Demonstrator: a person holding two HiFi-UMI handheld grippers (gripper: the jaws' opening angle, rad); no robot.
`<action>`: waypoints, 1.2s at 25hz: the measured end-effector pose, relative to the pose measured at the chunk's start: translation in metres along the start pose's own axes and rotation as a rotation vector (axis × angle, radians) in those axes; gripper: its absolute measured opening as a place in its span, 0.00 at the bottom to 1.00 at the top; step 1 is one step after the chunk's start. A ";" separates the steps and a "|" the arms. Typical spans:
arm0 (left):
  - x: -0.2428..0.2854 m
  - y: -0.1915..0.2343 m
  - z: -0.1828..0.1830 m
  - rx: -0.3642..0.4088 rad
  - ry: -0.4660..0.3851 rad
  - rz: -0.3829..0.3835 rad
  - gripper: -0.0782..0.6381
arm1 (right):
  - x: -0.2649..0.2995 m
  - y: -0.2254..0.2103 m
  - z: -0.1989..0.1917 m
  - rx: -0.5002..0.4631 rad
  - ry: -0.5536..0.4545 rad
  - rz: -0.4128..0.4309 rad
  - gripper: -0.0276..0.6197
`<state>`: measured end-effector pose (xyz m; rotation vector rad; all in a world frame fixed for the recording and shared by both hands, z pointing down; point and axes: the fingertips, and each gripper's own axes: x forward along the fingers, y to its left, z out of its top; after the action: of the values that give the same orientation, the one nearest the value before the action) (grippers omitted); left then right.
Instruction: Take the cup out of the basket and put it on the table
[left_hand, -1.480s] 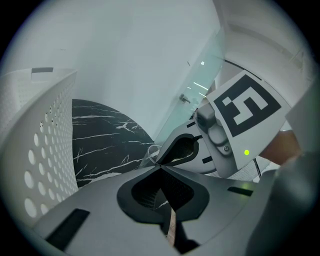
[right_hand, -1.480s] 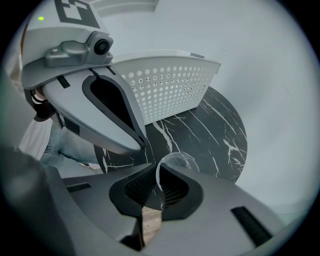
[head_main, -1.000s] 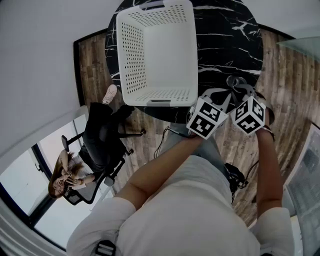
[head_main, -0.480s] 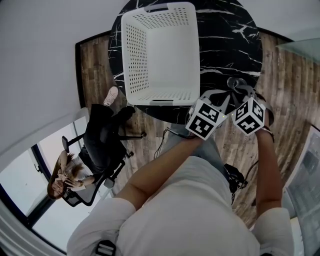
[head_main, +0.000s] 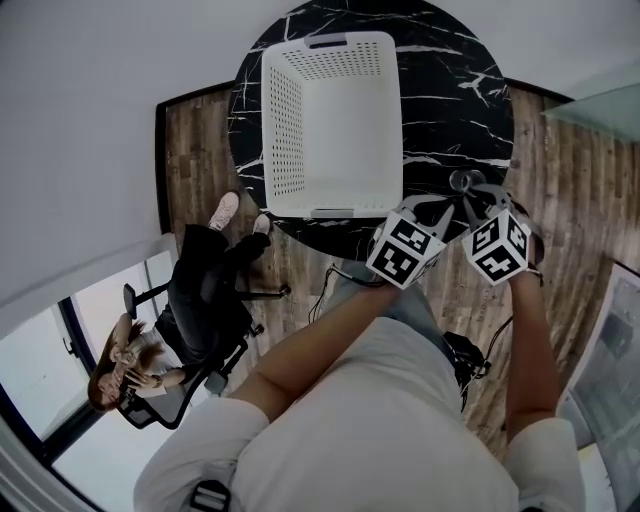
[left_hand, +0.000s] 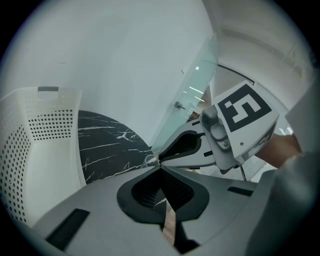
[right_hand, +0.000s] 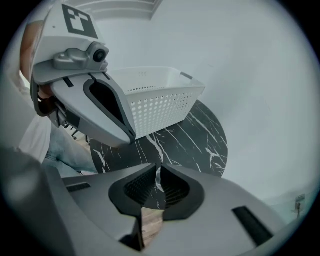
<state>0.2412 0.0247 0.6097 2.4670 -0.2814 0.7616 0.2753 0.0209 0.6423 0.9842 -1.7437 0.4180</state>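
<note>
The white perforated basket (head_main: 283, 130) stands on the round black marble table (head_main: 450, 90), and its inside shows nothing. A small clear cup (head_main: 462, 181) is at the table's near right edge, where both grippers' tips meet. My right gripper (head_main: 472, 188) (right_hand: 157, 175) is shut on the cup's thin wall (right_hand: 158, 176); the clear rim (left_hand: 149, 159) shows at its tip in the left gripper view. My left gripper (head_main: 452, 200) (left_hand: 160, 167) is right beside it, jaws shut with nothing between them. Whether the cup's base touches the table is hidden.
A person sits in a black office chair (head_main: 190, 300) on the wood floor left of the table. A glass panel (head_main: 600, 100) stands at the right. White wall lies behind the table. Bare marble lies to the right of the basket (right_hand: 160, 105).
The head view has shifted, so the basket and table sit lower and further right in frame. Both grippers stay together at the table's near right edge with the cup.
</note>
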 end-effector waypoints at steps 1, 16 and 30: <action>-0.005 -0.002 0.003 -0.005 -0.003 -0.008 0.10 | -0.006 0.000 0.004 0.010 -0.013 -0.008 0.08; -0.098 -0.001 0.047 0.023 -0.133 0.011 0.10 | -0.095 0.011 0.091 0.134 -0.287 -0.084 0.07; -0.217 0.011 0.102 0.077 -0.379 0.084 0.10 | -0.173 0.032 0.187 0.219 -0.621 -0.144 0.05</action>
<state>0.1070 -0.0320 0.4197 2.6763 -0.5053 0.3364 0.1560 -0.0153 0.4174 1.5010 -2.1851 0.2217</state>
